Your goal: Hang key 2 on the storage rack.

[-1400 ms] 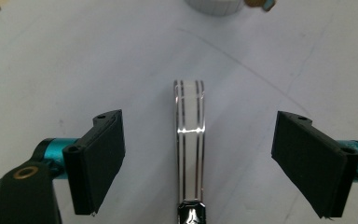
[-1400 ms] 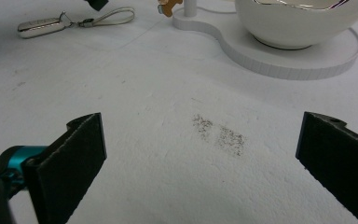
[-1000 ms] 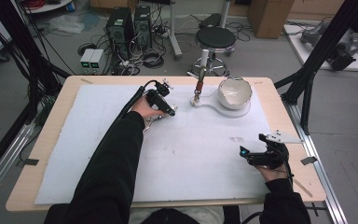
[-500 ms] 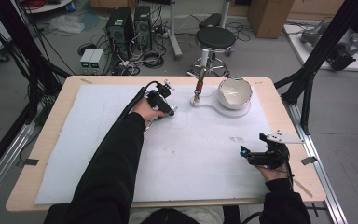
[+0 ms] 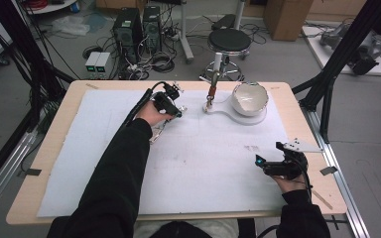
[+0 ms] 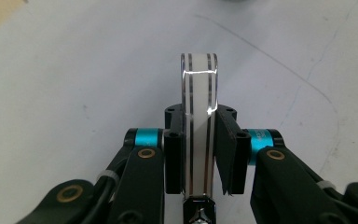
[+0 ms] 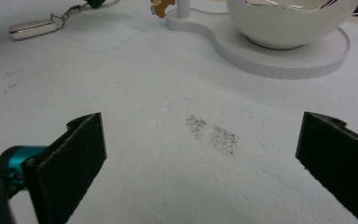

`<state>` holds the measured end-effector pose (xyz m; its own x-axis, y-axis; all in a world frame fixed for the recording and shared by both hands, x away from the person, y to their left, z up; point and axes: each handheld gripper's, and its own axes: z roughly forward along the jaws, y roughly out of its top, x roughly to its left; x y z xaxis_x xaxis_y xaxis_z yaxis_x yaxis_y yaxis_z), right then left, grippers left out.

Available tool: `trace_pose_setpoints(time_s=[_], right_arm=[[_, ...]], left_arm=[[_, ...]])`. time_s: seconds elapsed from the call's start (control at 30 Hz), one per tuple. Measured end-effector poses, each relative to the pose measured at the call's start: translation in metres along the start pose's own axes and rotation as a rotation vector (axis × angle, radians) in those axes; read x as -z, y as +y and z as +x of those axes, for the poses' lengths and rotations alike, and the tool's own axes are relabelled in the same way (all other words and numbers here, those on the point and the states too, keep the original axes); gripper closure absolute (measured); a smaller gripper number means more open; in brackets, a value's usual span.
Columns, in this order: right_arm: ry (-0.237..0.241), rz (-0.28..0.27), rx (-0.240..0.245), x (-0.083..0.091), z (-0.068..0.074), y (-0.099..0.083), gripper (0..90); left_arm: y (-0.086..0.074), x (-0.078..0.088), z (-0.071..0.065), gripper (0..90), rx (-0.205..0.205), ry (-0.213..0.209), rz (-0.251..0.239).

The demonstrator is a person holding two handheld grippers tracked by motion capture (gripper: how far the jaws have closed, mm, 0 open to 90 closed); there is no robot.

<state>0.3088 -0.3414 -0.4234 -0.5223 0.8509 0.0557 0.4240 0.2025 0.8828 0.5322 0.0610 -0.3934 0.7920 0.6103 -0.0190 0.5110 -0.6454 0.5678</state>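
In the left gripper view the left gripper (image 6: 199, 154) has its two black jaws clamped on a flat white tag (image 6: 199, 121) with thin dark stripes, which stands upright between the pads at the centre of the frame; the jaws have just been closing onto it. A small metal link (image 6: 198, 212) hangs at the bottom of the tag, at the lower edge of the frame. In the high view the same gripper (image 5: 171, 101) sits in the upper middle of the frame, over the white mat (image 5: 104, 148) that covers the table (image 5: 54, 134), with the person's dark sleeve (image 5: 119, 178) running down to the bottom left

The right gripper (image 5: 278, 166) rests at the lower right of the high view, near the mat's edge. In the right gripper view its jaws stand wide apart with nothing between them, over a grey smudge (image 7: 212, 133) on the mat

A white bowl (image 5: 250, 97) sits on a white stand (image 5: 228, 111) at the upper right of centre in the high view, well apart from both grippers. A thin post (image 5: 212, 89) rises from the stand's left end
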Motion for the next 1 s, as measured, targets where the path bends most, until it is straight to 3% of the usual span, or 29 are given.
trace_pose_setpoints(time_s=[0.1, 0.23, 0.33, 0.5, 0.63, 0.73, 1.0], right_arm=[[0.003, -0.002, -0.004, 0.001, 0.0, 0.0, 0.6], [0.002, -0.003, -0.005, 0.002, 0.0, 0.0, 0.6], [0.004, -0.003, -0.004, 0.001, 0.0, 0.0, 0.6], [0.005, 0.003, -0.001, 0.0, 0.001, 0.0, 0.7], [0.006, 0.0, -0.003, 0.0, 0.001, 0.001, 0.7], [0.007, 0.002, 0.003, -0.001, 0.001, 0.001, 0.7], [0.006, 0.001, -0.005, -0.001, 0.0, 0.001, 0.6]], left_arm=[[0.003, 0.012, 0.0, 74.5, 0.002, -0.013, -0.04], [0.004, 0.026, -0.002, 74.5, -0.019, -0.027, -0.053], [0.006, 0.037, -0.004, 74.5, -0.036, -0.016, -0.08], [0.007, 0.059, -0.002, 74.5, -0.031, -0.011, -0.136], [0.005, 0.075, 0.0, 74.5, -0.021, -0.006, -0.152], [0.005, 0.091, 0.002, 74.5, -0.01, -0.009, -0.197], [0.014, 0.128, 0.003, 74.6, -0.023, 0.021, -0.28]])
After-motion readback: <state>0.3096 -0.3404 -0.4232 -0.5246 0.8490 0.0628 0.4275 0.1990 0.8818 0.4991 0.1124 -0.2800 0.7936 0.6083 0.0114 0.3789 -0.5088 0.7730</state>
